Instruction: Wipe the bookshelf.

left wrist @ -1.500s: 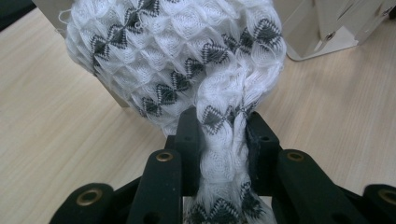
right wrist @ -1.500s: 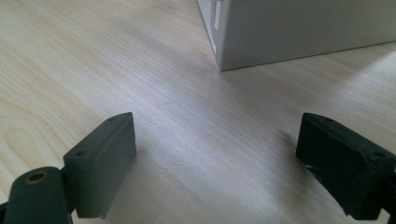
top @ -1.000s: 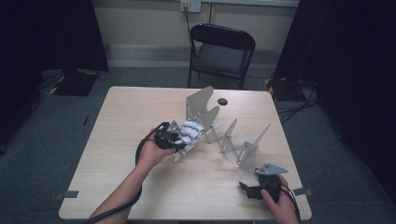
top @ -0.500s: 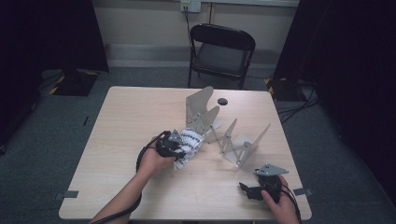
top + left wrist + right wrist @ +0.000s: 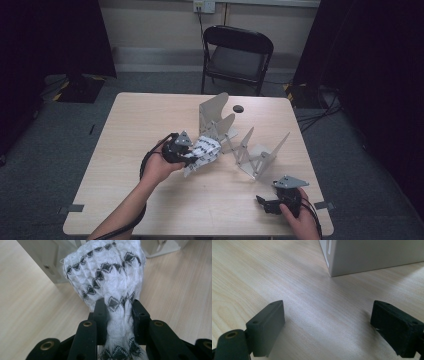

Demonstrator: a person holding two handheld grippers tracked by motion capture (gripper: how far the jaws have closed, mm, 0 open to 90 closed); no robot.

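At frame centre, the left gripper (image 5: 192, 159) has its jaws clenched on a patterned cloth (image 5: 110, 277) beside the grey rack (image 5: 250, 150). At lower right, the right gripper (image 5: 263, 204) rests on the surface (image 5: 135, 120), jaws released.

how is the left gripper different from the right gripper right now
The left gripper is shut on a white cloth with black diamonds, bunched between its jaws; the right gripper stands open with nothing between its jaws. In the high view the left gripper sits mid-table beside the folding rack, while the right gripper rests near the table's front edge. Both are black and hand-held.
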